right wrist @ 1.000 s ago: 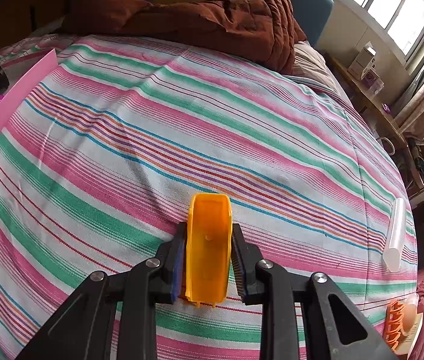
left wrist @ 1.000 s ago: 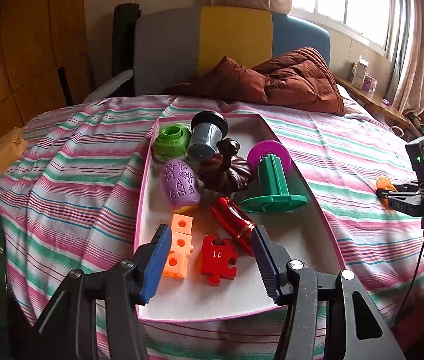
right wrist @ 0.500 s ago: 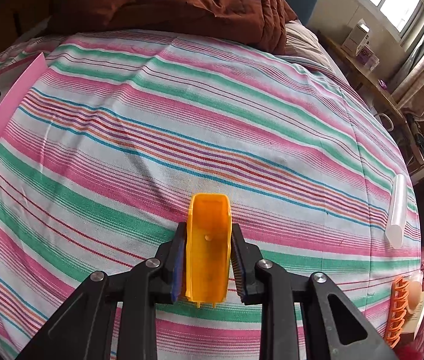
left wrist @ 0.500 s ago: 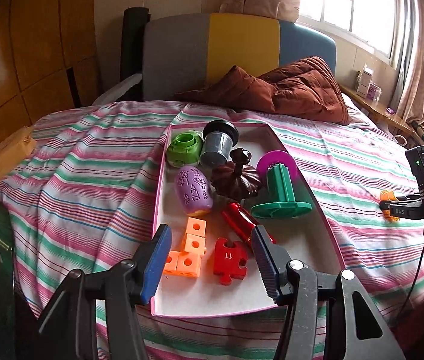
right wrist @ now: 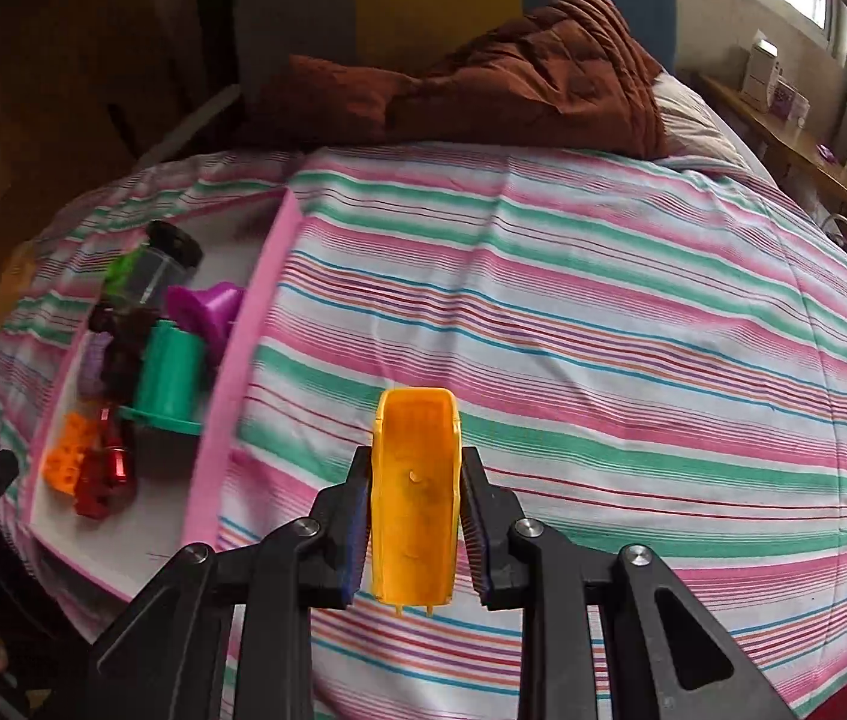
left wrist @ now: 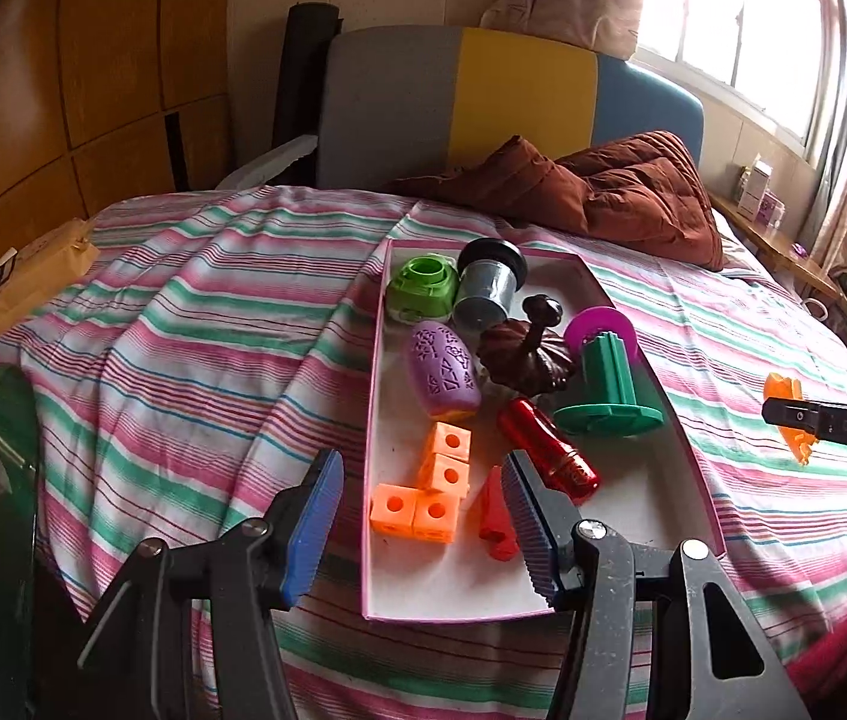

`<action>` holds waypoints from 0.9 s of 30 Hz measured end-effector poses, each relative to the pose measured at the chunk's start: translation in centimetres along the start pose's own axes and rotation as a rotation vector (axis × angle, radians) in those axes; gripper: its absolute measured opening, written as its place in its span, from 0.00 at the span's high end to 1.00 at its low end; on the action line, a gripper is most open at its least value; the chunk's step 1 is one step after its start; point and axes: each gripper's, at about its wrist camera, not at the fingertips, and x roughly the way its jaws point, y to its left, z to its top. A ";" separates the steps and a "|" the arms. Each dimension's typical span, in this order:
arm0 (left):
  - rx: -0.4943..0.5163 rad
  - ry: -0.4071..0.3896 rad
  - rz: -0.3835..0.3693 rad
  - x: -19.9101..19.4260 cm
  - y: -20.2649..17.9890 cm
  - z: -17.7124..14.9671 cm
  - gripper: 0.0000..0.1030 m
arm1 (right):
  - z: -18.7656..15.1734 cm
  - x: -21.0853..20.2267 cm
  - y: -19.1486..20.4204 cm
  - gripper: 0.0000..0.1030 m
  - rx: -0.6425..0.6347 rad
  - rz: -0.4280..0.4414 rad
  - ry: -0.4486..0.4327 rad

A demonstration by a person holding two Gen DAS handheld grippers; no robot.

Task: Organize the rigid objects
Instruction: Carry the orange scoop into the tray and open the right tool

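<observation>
R gripper (right wrist: 414, 516) swung twd tray (right wrist: 243, 360), clamped on orange piece (right wrist: 414, 498); L gripper (left wrist: 423, 516) apart, empty.

A home bedroom. A bed (left wrist: 183, 324) with a striped sheet has a padded grey, yellow and blue headboard (left wrist: 483, 90) and a rumpled brown quilt (left wrist: 603, 192). A curtained window (left wrist: 723, 30) and wood wall panels (left wrist: 93, 60) surround it.

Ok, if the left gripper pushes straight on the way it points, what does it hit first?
Probably the orange cubes in the tray, which sit between the open left gripper's fingers; the red puzzle piece lies just beside them. Depth is unclear.
</observation>
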 end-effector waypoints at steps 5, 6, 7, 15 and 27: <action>-0.019 -0.002 0.012 -0.1 0.8 -0.2 0.45 | -0.1 -0.8 5.4 0.75 -0.074 0.099 -0.023; -0.026 -0.002 0.012 -0.1 1.1 -0.2 0.45 | -0.1 -0.9 6.5 0.75 -0.093 0.116 -0.024; -0.031 -0.002 0.016 -0.2 1.3 -0.2 0.45 | -0.2 -1.0 7.5 0.75 -0.109 0.133 -0.025; -0.091 0.005 0.050 0.0 3.6 -0.5 0.45 | -1.0 0.4 12.8 0.75 -0.172 0.198 0.016; -0.104 0.016 0.066 0.2 4.6 -0.9 0.45 | -2.8 4.7 15.2 0.74 -0.202 0.002 0.107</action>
